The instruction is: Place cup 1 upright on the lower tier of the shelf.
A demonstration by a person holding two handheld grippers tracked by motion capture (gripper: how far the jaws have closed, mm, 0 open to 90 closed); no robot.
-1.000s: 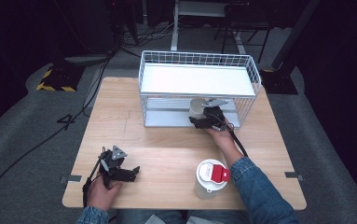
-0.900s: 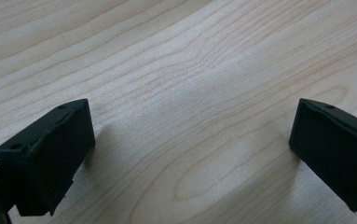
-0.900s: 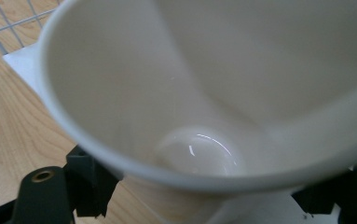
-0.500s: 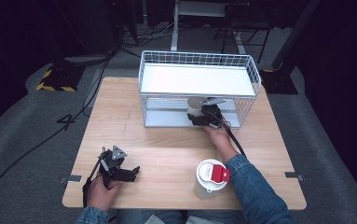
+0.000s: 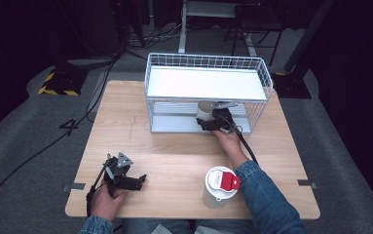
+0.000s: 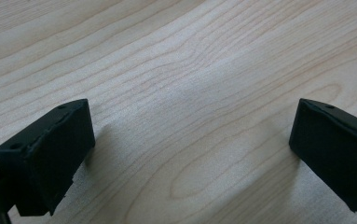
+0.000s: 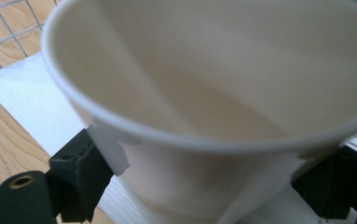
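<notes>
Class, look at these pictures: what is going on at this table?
A person works with two handheld grippers. The right gripper has set a white paper cup on the lower shelf of the white wire rack; its jaws have just been opening, the cup between them. The left gripper rests open on the wooden table.

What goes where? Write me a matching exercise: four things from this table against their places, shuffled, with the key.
Things:
1. paper cup
2. wire rack
3. red-lidded container
4. left gripper

Places:
a. front right of the table
b. front left of the table, jaws open
c. far side of the table
d. on the lower shelf inside the wire rack

Pairs: 1-d, 2-c, 3-a, 4-b
</notes>
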